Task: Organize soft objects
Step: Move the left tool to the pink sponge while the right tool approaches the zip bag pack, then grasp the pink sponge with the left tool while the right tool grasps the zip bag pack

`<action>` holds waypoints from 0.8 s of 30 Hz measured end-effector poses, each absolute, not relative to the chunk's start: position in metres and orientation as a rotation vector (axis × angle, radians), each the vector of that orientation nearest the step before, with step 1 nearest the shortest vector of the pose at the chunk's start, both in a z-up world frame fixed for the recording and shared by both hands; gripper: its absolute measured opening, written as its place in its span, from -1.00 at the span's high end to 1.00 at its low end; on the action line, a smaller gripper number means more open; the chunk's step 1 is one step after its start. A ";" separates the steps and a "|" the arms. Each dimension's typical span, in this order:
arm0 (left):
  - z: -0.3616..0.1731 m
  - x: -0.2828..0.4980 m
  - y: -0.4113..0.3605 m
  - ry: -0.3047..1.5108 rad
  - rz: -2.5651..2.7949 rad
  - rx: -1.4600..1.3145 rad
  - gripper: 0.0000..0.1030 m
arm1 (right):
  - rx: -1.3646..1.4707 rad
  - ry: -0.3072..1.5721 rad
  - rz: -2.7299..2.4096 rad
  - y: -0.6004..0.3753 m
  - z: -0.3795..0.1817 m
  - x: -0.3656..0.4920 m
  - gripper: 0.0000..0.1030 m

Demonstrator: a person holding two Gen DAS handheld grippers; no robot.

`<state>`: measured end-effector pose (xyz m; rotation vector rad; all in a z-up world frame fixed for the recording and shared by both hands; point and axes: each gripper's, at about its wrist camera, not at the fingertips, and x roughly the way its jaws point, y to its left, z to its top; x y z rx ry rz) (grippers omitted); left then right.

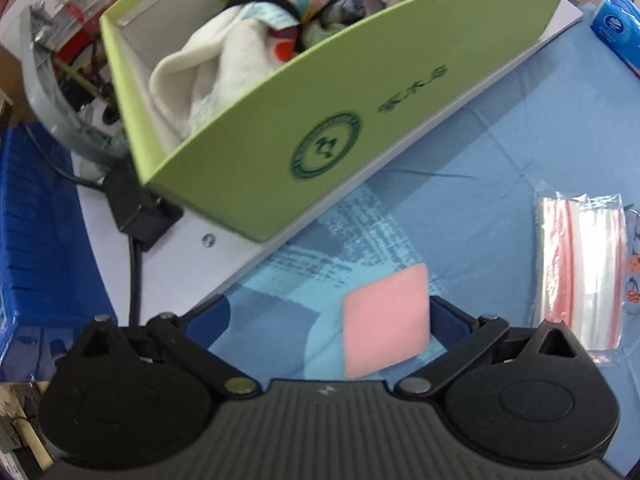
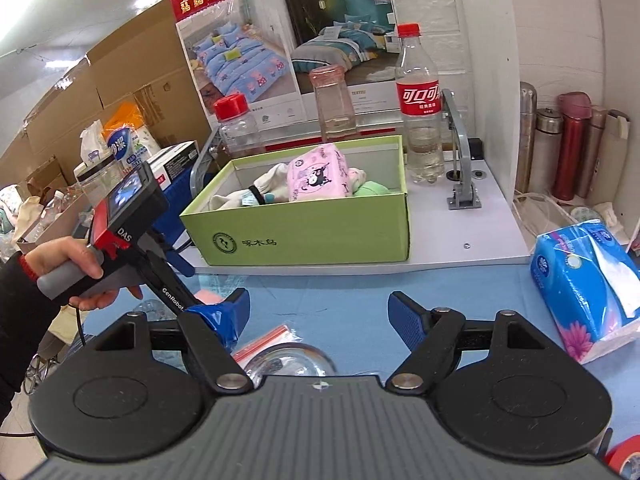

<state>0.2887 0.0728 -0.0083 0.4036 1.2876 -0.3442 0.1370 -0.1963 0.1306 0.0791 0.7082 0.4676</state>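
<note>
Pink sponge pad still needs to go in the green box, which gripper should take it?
Left. The pink sponge pad already sits between the left gripper open jaws, near the green box; right gripper is empty.

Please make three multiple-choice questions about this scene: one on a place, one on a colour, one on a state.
1. Where does the pink tissue pack lie?
A on the floor
B in the green box
C on a chair

2. The cola bottle cap is:
A red
B white
C green

3. The right gripper is:
A shut on a sock
B shut, empty
C open

Answers: B, it lies inside the box walls; A, the cap shows red; C, its fingers stand wide apart.
</note>
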 end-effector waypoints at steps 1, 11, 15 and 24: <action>-0.008 0.288 0.082 1.288 -0.327 0.386 -0.99 | 0.069 0.714 0.473 -0.194 0.130 0.138 -0.21; -0.008 0.275 0.146 1.246 -0.209 0.153 -0.99 | -0.618 0.801 0.780 -0.078 0.118 0.135 -0.21; -0.012 0.254 0.154 1.191 -0.233 0.089 -0.99 | -0.911 0.795 0.856 -0.038 0.091 0.120 -0.21; 0.008 0.222 0.190 1.069 -0.270 -0.057 -0.99 | -1.200 0.910 0.890 0.005 0.045 0.124 -0.24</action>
